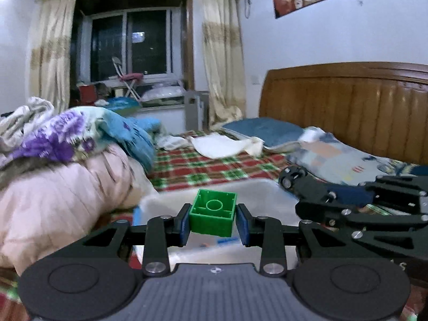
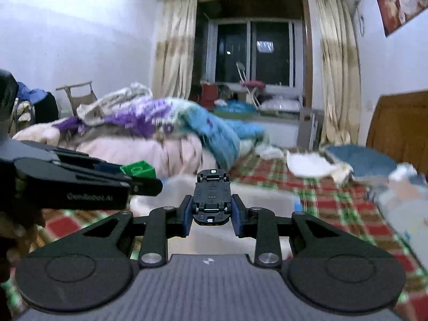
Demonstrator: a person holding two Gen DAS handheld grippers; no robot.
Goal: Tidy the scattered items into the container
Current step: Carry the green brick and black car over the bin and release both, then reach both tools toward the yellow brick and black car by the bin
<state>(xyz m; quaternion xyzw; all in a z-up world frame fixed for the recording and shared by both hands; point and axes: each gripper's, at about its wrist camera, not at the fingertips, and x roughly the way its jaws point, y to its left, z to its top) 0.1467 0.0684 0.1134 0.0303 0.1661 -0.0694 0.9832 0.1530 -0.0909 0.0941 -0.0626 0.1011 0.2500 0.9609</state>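
Note:
My left gripper (image 1: 214, 220) is shut on a green toy brick (image 1: 213, 212), hollow underside facing the camera, held above a translucent white plastic bin (image 1: 256, 187) on the bed. My right gripper (image 2: 212, 215) is shut on a black toy car (image 2: 212, 196), its underside up, held over the same bin (image 2: 267, 200). In the left wrist view the right gripper and the car (image 1: 294, 178) come in from the right over the bin's rim. In the right wrist view the left gripper with the brick (image 2: 139, 170) comes in from the left.
The bin sits on a red-and-green plaid bedsheet (image 1: 192, 165). A pile of pink and purple quilts (image 1: 58, 176) lies to the left. Pillows and a white cloth (image 1: 222, 144) lie by the wooden headboard (image 1: 347, 107). A window with curtains is behind.

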